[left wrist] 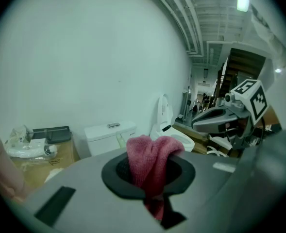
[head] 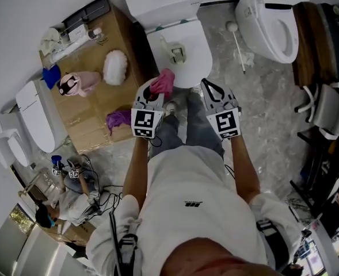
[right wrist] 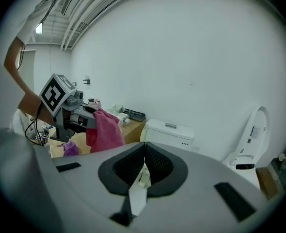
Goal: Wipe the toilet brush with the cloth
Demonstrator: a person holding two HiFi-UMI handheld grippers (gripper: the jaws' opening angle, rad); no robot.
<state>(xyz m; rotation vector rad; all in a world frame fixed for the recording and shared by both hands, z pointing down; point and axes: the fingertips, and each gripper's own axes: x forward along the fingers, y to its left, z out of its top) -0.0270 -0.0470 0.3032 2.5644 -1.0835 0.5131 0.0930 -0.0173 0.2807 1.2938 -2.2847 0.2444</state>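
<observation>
A person in a white shirt [head: 186,206] holds two grippers at mid-frame. The left gripper [head: 151,92] clamps a pink cloth [head: 164,81] over the front edge of a white toilet [head: 189,42] with its lid closed. The right gripper [head: 209,88] sits just right of it. A toilet brush [head: 238,46] lies on the marbled floor [head: 261,91] at upper right. A cardboard box [head: 91,105] at left carries cloths.

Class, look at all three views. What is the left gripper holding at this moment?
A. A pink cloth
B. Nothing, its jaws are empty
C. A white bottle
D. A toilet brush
A: in the left gripper view the jaws of the left gripper are closed on a bunched pink cloth, which sticks up from between them. The head view shows the same cloth at that gripper's tip.
</observation>
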